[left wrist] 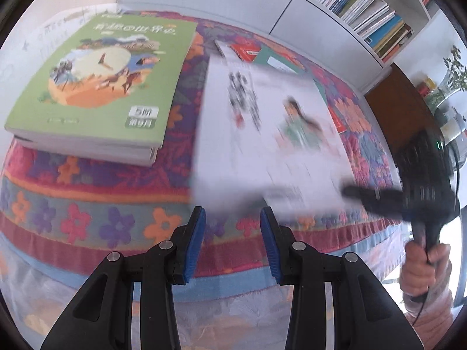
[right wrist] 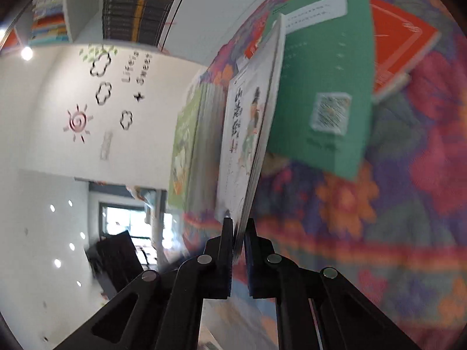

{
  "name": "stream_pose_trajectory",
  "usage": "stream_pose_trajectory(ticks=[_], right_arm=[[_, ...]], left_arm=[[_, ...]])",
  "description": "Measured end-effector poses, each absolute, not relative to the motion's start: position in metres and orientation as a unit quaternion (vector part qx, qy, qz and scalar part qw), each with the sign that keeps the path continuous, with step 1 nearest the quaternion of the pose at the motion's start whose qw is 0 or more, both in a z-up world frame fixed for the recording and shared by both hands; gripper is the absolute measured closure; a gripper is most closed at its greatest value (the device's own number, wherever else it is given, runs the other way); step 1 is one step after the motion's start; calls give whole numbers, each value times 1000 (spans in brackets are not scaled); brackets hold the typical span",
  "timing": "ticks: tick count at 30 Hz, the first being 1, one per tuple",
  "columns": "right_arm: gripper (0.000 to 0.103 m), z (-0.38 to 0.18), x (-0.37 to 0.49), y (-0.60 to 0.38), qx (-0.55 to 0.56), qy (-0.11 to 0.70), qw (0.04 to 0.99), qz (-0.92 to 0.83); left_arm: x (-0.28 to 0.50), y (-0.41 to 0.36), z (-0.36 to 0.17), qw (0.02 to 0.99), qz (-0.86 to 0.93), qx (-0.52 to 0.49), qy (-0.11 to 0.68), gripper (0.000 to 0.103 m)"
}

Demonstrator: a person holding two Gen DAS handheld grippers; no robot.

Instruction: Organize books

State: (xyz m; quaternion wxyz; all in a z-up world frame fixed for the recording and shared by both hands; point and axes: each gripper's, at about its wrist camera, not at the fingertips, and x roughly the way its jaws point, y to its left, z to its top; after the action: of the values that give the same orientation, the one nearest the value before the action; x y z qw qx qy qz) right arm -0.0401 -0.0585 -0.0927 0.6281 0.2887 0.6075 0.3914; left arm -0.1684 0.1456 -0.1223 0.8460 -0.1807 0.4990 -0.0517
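A stack of books topped by a light green book lies at the left on the flowered tablecloth. My right gripper is shut on the near edge of a white book and holds it lifted, blurred, in the middle. In the right wrist view the right gripper clamps that white book edge-on. A dark green book and a red book lie beyond it on the cloth. My left gripper is open and empty at the table's near edge.
White shelves with many books stand behind the table. A brown cabinet with plants and small items is at the right. The light green stack also shows in the right wrist view.
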Motion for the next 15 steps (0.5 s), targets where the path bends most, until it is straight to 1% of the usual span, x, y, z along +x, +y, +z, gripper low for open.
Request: stream_pose_trajectory(ticks=[3,4,6,8,9,11,13,15], right_arm=[[93,-94,-61,-86,244,637,631,370],[90,-94,-68,-94,215,647,637,359],[88,-91,-77,-101,153,658,652,344],[85,-80,-77,-100,98,646,675,343],[82,-73,-75,-98,78,636,684,348],[49,-68,-66,-95,62,631,681,366],[48,-70,-51,-94,59,623,687,368],[48,-79,-36,-88,54,633,675,374]], left_arm=[[-154,133,-128,846,-42,-153,509,67],[-150,129,-130,843,-44,-151,514,67],[-142,120,-138,840,-53,-143,521,67],[-139,116,-138,844,-56,-139,514,67],[-137,115,-138,845,-57,-137,514,67],[-134,116,-138,842,-61,-146,516,68],[-133,120,-141,838,-75,-163,515,69],[-129,125,-144,836,-91,-177,512,70]])
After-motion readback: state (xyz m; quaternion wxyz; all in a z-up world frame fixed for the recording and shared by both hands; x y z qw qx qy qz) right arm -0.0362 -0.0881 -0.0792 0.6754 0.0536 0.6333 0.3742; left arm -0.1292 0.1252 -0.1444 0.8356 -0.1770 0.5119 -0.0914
